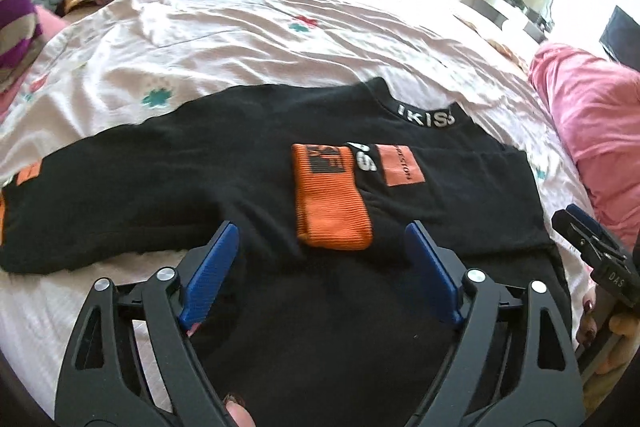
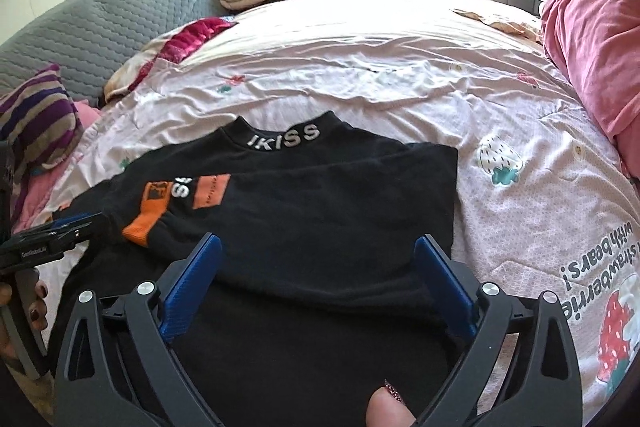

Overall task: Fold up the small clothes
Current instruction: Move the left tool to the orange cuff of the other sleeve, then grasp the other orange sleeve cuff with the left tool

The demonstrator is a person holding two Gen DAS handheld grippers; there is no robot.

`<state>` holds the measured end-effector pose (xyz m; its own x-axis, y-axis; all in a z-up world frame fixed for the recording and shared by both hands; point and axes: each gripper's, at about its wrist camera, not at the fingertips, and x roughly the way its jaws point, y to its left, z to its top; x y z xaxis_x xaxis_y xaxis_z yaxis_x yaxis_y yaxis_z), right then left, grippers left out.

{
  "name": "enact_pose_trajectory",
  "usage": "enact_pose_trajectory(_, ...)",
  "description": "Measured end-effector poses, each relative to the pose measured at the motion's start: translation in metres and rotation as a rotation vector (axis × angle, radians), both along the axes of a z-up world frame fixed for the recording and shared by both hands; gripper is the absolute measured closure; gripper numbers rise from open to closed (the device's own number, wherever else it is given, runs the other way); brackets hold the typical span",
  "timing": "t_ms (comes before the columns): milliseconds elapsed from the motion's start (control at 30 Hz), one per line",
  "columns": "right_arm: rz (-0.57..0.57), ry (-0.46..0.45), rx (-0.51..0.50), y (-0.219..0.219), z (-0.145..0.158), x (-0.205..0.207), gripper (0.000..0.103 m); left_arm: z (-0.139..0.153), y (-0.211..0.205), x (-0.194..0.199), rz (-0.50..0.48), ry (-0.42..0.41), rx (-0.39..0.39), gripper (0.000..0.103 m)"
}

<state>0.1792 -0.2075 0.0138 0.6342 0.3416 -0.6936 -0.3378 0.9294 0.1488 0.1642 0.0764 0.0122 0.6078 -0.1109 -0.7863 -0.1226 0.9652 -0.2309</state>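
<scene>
Now one sleeve point(image 1: 332, 199) lies folded over the black top point(image 2: 304, 211) — both the left gripper point(image 1: 322, 247) and right gripper point(image 2: 318, 259) spread, empty; next, grab the sleeve at nine o'clock.

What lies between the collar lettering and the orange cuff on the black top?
In both wrist views, a folded-over sleeve with an orange patch, between lettering and cuff.

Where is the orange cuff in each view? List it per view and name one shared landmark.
Left wrist view: the orange cuff lies at centre, on the black top.
Right wrist view: the orange cuff lies left of centre, on the same top.
Shared landmark: the white collar lettering.
</scene>
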Motion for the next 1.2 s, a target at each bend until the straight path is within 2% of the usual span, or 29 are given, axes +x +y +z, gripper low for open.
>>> enact_pose_trajectory(33,0.006,-0.006,0.002,0.002,0.002,-0.001,0.006,0.001,0.004,-0.003,0.01,-0.001,-0.003,0.017)
enact_pose_trajectory(233,0.029,-0.028,0.006,0.012,0.007,-0.01,0.005,0.005,0.019,-0.016,0.06,-0.022,0.014,0.01)
enact_pose_trajectory(533,0.076,-0.047,0.004,0.033,0.013,-0.025,0.005,0.003,0.049,-0.034,0.144,-0.023,0.02,0.01)
enact_pose_trajectory(733,0.126,-0.055,-0.015,0.057,0.017,-0.039,0.005,0.004,0.077,-0.044,0.21,-0.027,-0.003,0.01)
enact_pose_trajectory(900,0.151,-0.052,-0.019,0.078,0.02,-0.047,0.005,0.007,0.094,-0.052,0.261,-0.042,0.009,0.01)
enact_pose_trajectory(1200,0.221,-0.061,-0.047,0.127,0.027,-0.06,0.005,0.004,0.135,-0.073,0.378,-0.038,-0.031,0.01)
